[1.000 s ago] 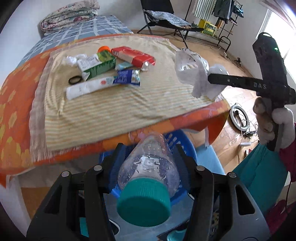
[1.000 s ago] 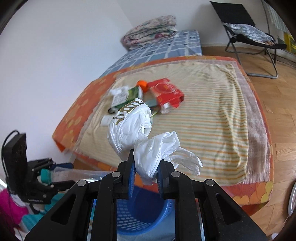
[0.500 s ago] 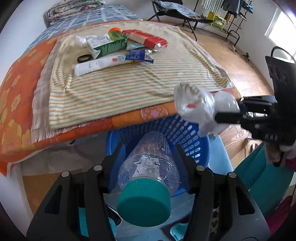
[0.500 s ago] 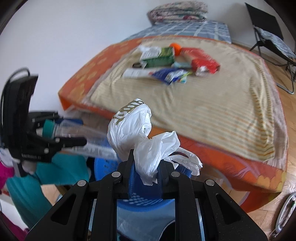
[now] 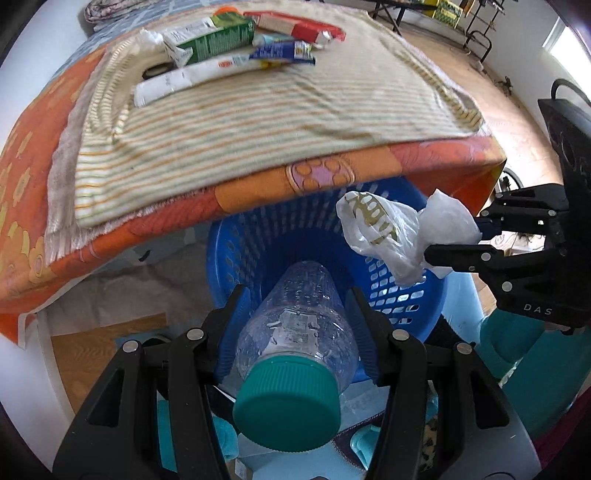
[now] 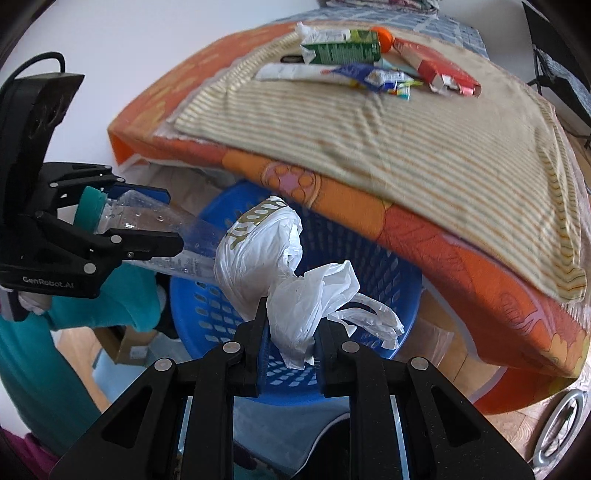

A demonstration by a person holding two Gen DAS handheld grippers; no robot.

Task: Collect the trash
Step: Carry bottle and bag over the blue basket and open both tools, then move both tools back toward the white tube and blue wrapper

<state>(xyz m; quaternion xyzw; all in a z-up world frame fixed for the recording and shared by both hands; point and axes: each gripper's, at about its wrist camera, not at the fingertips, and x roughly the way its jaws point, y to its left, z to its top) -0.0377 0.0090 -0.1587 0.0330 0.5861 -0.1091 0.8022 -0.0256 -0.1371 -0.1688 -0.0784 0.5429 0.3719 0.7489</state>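
The bottle (image 5: 297, 325), clear with a teal cap (image 5: 287, 404), sits clamped between the pads of the left gripper (image 5: 295, 295), cap toward the camera and base pointing down into the mouth of the blue basket (image 5: 406, 295) just ahead of the fingertips; in the right wrist view the same bottle (image 6: 155, 229) slants from the left toward the basket (image 6: 207, 317); the bag (image 6: 291, 291), white crumpled plastic with gold print, is pinched in the nearly closed jaws of the right gripper (image 6: 291, 332) and bulges up and forward over the basket's opening; seen from the left gripper, the bag (image 5: 388, 236) hangs to the right, above the basket's far rim, close beside the bottle's base; beyond both grippers the bed (image 5: 332, 177) overhangs the basket, covered with a striped cloth (image 5: 240, 122); farther ahead on that cloth lie a green carton (image 5: 214, 40), a white tube (image 5: 184, 79), a blue wrapper (image 5: 284, 51) and a red box (image 5: 295, 27), well apart from either gripper.
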